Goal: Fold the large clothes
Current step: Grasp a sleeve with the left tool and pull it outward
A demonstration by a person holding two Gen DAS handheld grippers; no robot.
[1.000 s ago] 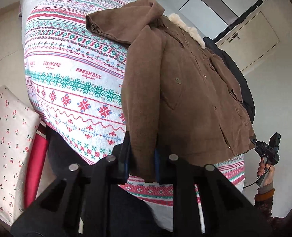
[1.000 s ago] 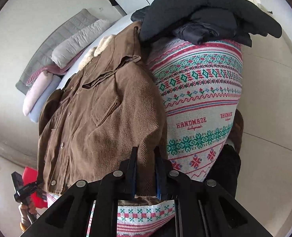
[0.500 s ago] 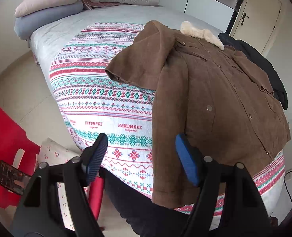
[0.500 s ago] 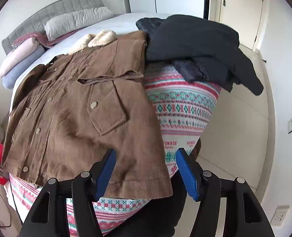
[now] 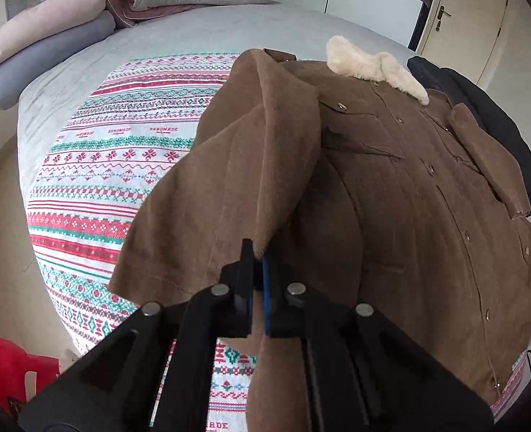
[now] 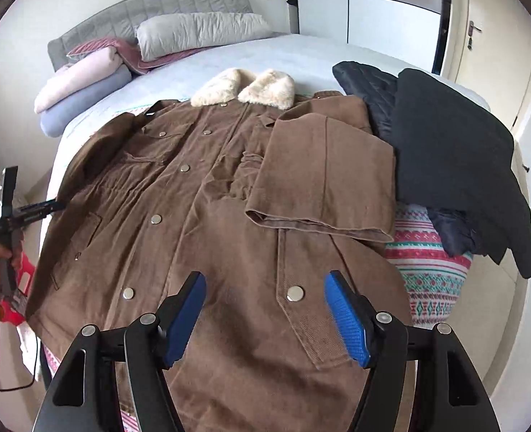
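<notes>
A brown corduroy coat point(image 6: 200, 216) with a cream fleece collar point(image 6: 244, 86) lies face up on the patterned bedspread point(image 6: 427, 270). Its right sleeve point(image 6: 323, 180) is folded across the chest. My left gripper point(image 5: 258, 262) is shut on the left sleeve point(image 5: 265, 165) and holds it raised above the coat point(image 5: 427, 216). The left gripper also shows in the right wrist view point(image 6: 55, 205) at the coat's left edge. My right gripper point(image 6: 265, 316) is open and empty above the coat's lower front.
Dark jackets point(image 6: 452, 165) are piled on the bed right of the coat. Folded blankets and pillows point(image 6: 96, 82) lie by the headboard. A red chair point(image 5: 10, 367) stands left of the bed. Wardrobe doors point(image 6: 373, 10) stand behind.
Both grippers let go of the coat's hem and opened. The left gripper has since shut on the left sleeve and lifted it. The right gripper stays open above the coat.
</notes>
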